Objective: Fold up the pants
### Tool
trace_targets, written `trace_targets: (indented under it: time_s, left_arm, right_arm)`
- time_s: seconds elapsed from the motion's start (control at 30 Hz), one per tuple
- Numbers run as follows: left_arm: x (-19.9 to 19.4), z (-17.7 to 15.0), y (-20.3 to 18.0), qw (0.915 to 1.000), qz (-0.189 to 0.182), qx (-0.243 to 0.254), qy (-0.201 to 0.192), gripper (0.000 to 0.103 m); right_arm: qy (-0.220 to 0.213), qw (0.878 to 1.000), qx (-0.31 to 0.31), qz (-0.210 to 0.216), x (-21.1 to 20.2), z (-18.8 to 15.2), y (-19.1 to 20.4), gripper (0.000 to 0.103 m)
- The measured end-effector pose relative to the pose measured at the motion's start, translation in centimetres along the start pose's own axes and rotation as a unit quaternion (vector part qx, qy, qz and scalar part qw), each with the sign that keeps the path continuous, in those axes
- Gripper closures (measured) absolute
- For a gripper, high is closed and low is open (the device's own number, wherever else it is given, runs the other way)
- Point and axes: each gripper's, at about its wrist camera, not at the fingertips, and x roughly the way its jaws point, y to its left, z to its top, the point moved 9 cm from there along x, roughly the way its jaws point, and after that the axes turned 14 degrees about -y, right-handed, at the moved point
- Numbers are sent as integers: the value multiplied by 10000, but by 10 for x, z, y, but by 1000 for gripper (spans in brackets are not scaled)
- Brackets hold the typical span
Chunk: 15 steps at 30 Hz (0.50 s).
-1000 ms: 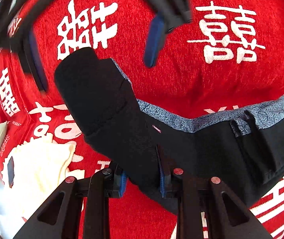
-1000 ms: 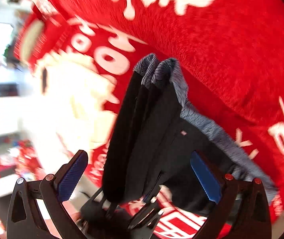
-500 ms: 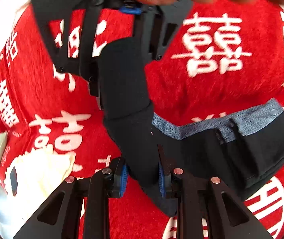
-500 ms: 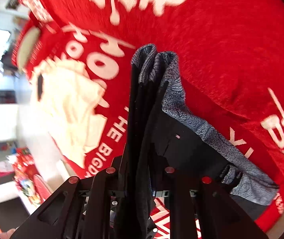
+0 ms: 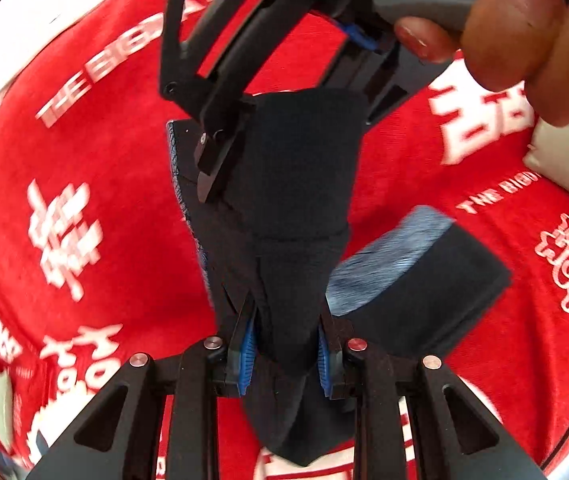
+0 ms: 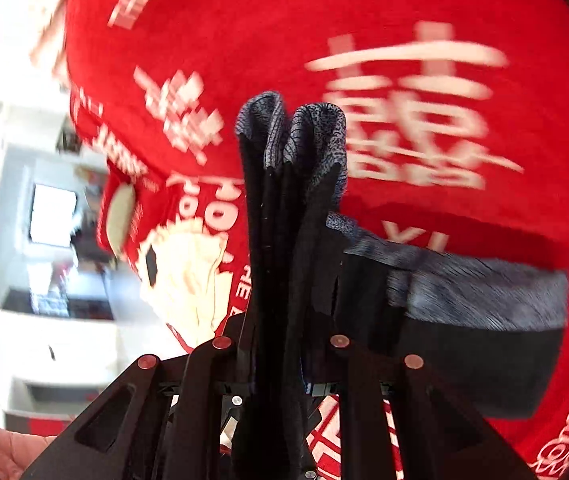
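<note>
Currently both grippers are clamped on the pants (image 5: 296, 208), which hang bunched between them above the red blanket (image 5: 104, 200).

Left gripper (image 5: 284, 354): jaws closed on a thick wad of black fabric, blue pads (image 5: 246, 354) pressing in from both sides. Fabric spills below the fingers and rises in a column ahead.

Right gripper (image 5: 284, 140), seen from the left wrist camera, comes in from the top and pinches the upper end of the same column. A hand (image 5: 524, 36) wraps its grey handle. In its own view, the right gripper (image 6: 280, 344) is closed on several stacked black layers standing upright between its fingers; the grey patterned waistband (image 6: 312, 136) folds over at the top of the stack.

Rest of the pants: a black panel with a grey band trails off to the right in both views, blurred. Contact with the blanket there is unclear.

Blanket has white characters and lettering. A cream cloth (image 6: 188, 276) lies on it left of the pants, apart from them. Room background beyond the blanket edge is blurred.
</note>
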Motion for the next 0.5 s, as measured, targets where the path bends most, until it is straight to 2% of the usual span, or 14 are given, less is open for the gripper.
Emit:
trace_targets:
  time_s: [0.13, 0.27, 0.37, 0.5]
  left_arm:
    - [8, 9, -51, 9989, -365, 277, 72, 77]
    - [22, 1, -107, 9955, -715, 560, 287, 77]
    - [36, -13, -143, 9918, -910, 722, 543, 77]
    - [52, -35, -165, 9885, -915, 865, 833, 74]
  right_arm:
    - [-305, 9985, 464, -12, -36, -8, -54, 86]
    - [-426, 9943, 963, -159, -55, -28, -120, 86]
    - [-411, 9910, 1233, -307, -55, -43, -161, 86]
    - [-342, 9863, 1563, -408, -44, -64, -211, 85]
